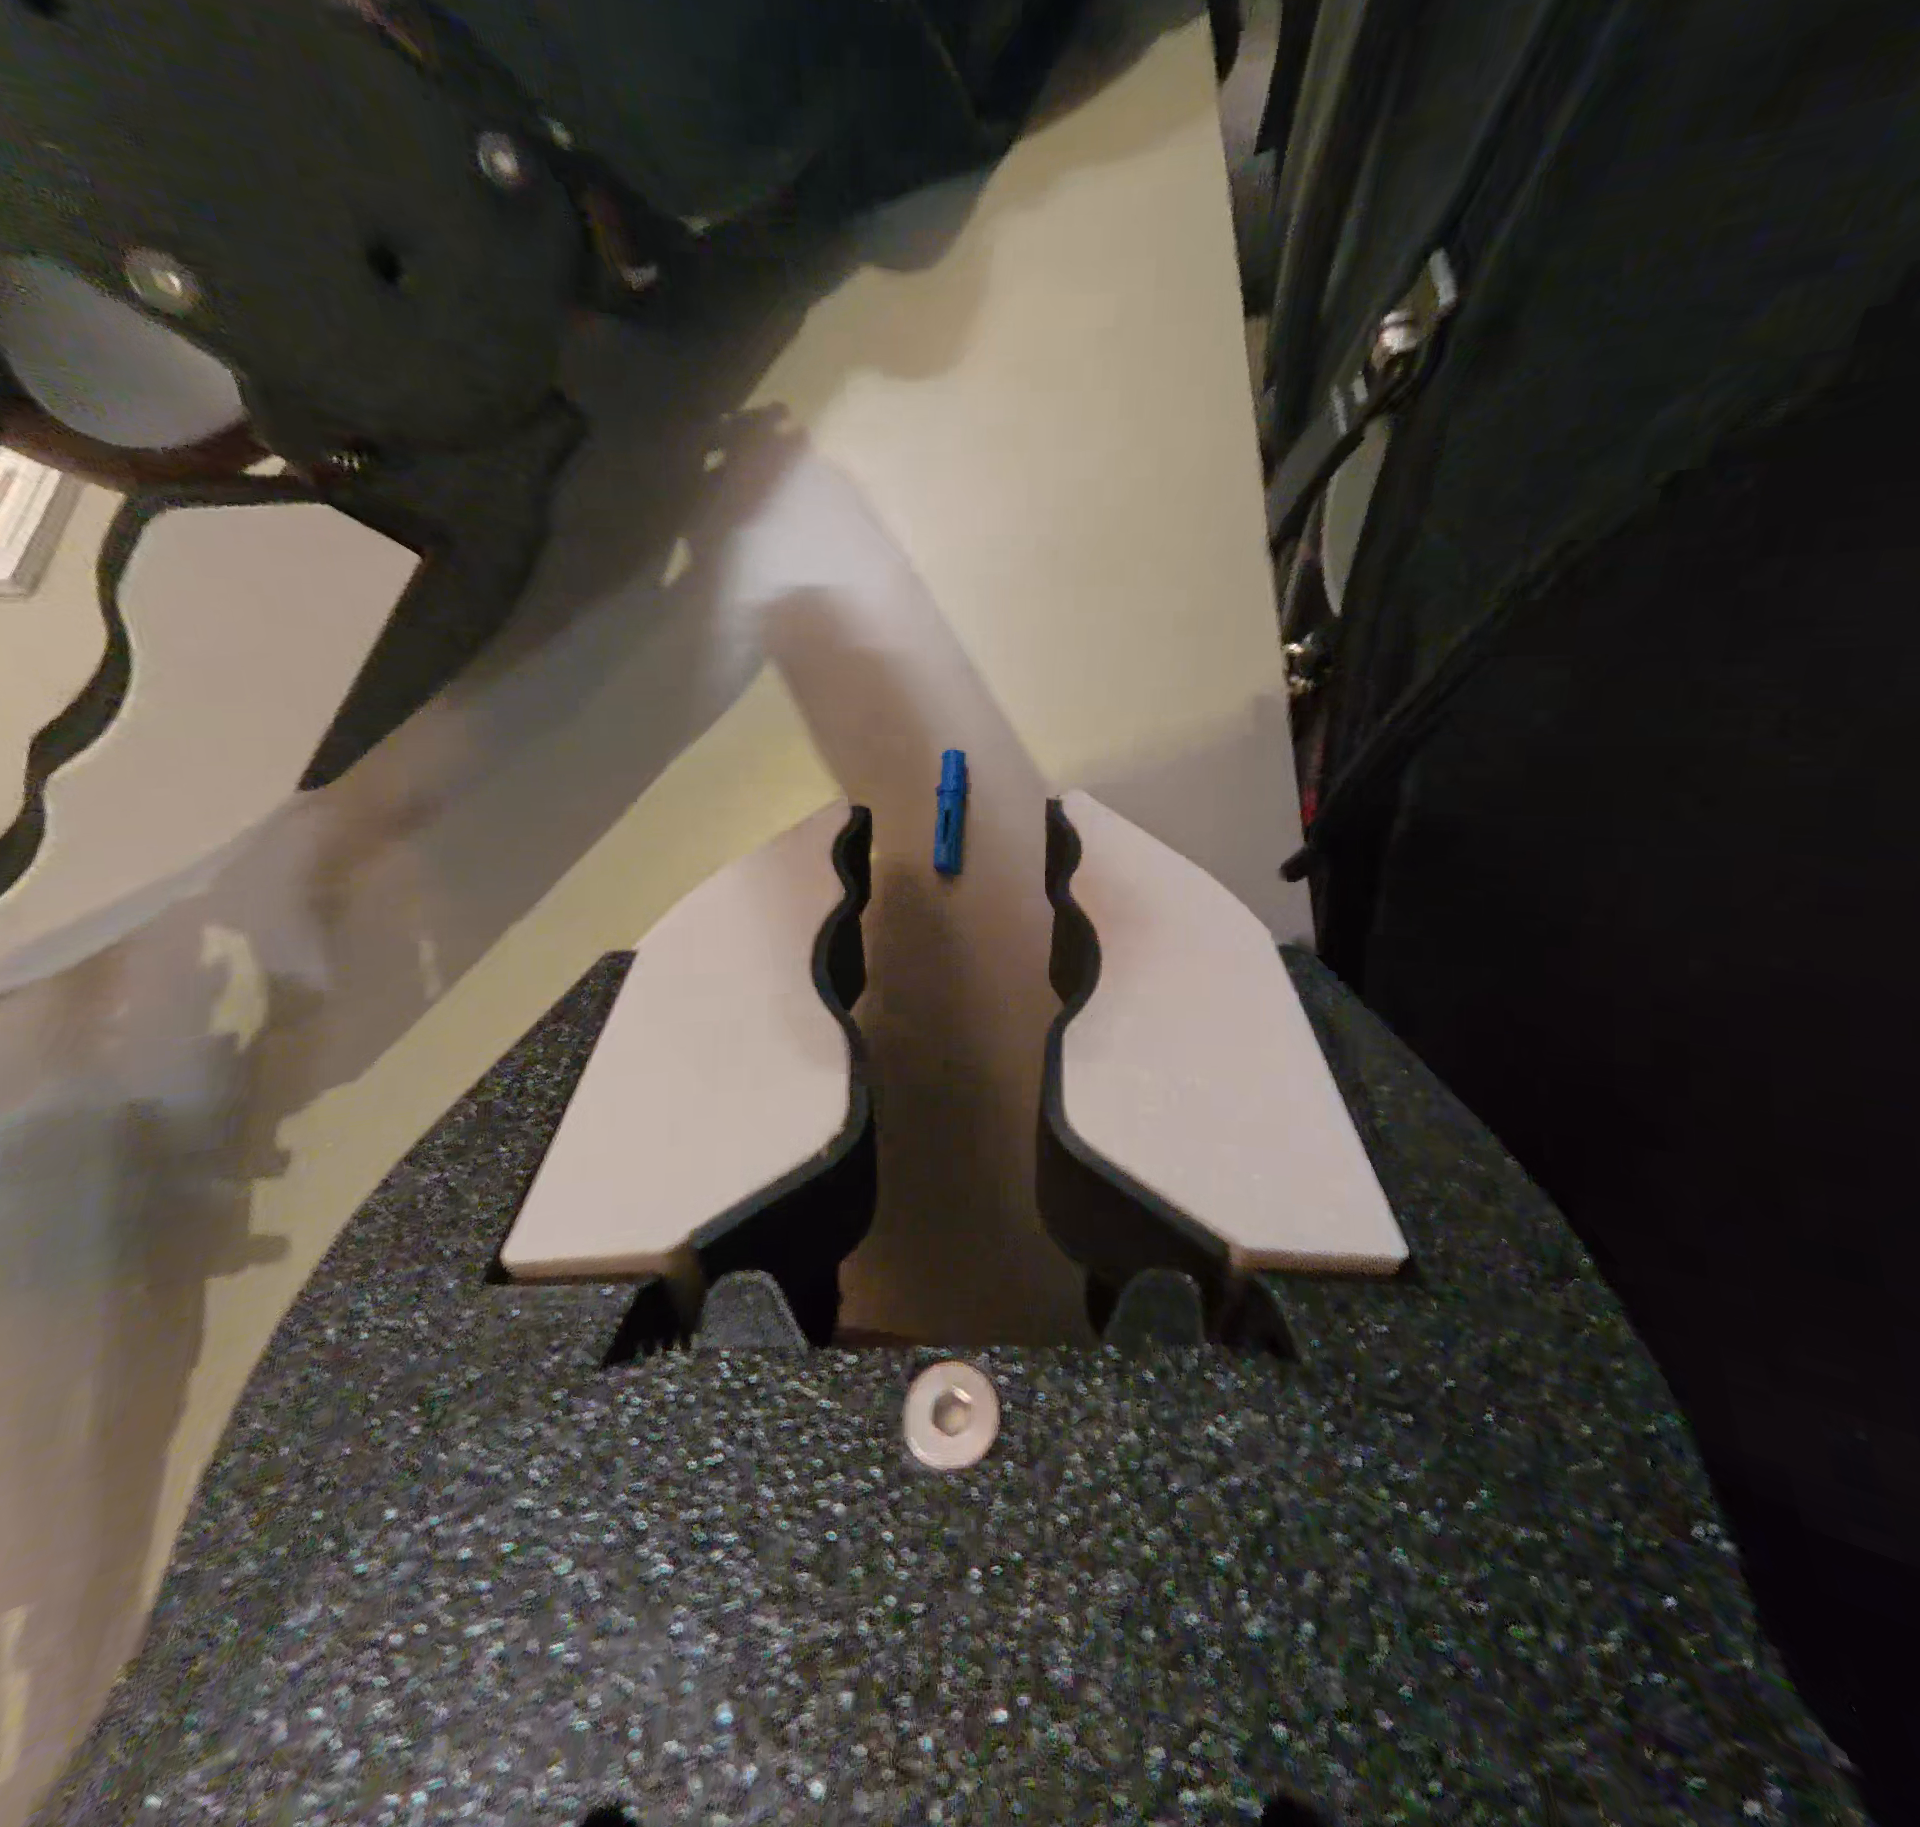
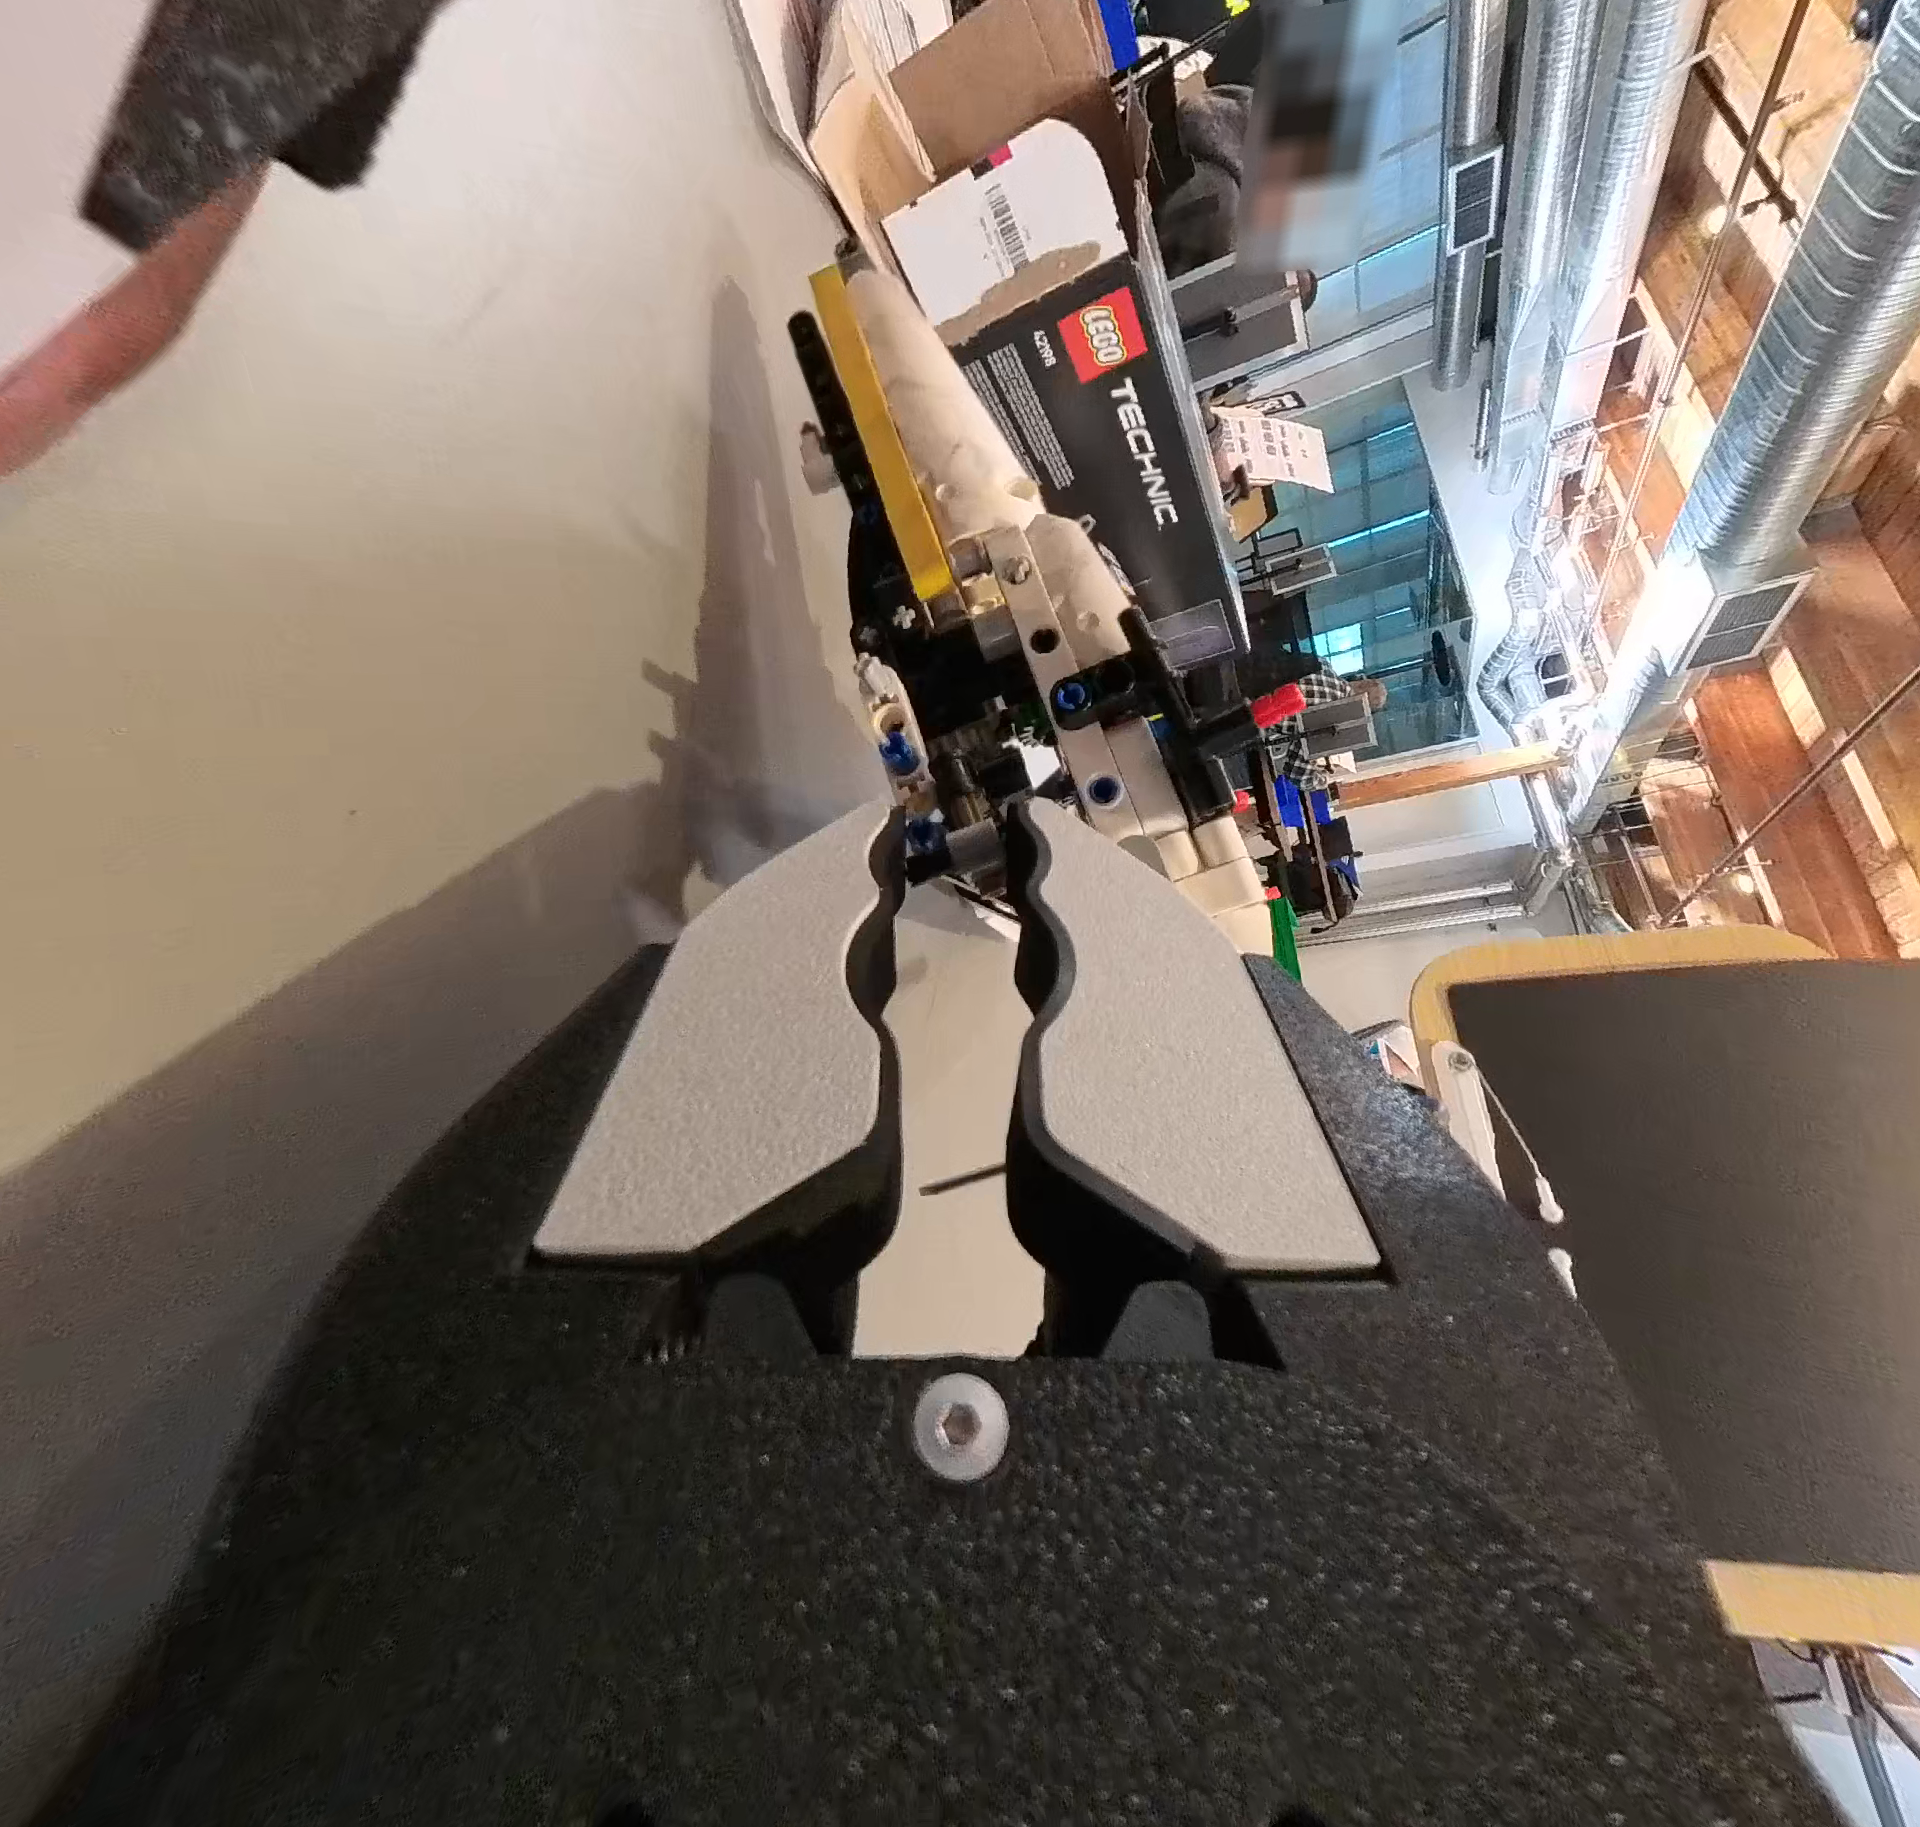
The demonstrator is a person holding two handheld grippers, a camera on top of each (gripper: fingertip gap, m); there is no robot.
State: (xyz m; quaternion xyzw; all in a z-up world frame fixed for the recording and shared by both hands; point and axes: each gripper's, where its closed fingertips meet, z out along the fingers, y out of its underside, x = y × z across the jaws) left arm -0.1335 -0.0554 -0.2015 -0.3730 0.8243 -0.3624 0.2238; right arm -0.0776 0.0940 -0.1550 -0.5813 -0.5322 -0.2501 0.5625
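The left gripper (image 1: pixel 956 821) fills the bottom of its view, black and speckled, with two pale fingers (image 1: pixel 727 1050) standing apart. Between the tips lies a small blue pin (image 1: pixel 950 813) on the pale table (image 1: pixel 1091 530). Neither finger touches the pin — there is a clear gap on each side, so this gripper holds nothing. The pin looks tiny, light and hard, and likely to roll or flick away. The best hold looks like across its middle, from the two long sides. Farther off on the left hangs the black body of the other gripper, blurred. A dark bag or cloth stands along the right edge.

The right gripper (image 2: pixel 951 842) has its fingers close together, pinched on a small grey and black part at the near end of a toy brick model (image 2: pixel 997 551). The model is white, black and yellow with blue pins, and it reaches away from the tips. It looks stiff but could snap apart if pulled hard — a solid beam is safer to take than a thin end. Behind it stands a black printed box (image 2: pixel 1132 447), then a brown cardboard box (image 2: pixel 997 73).
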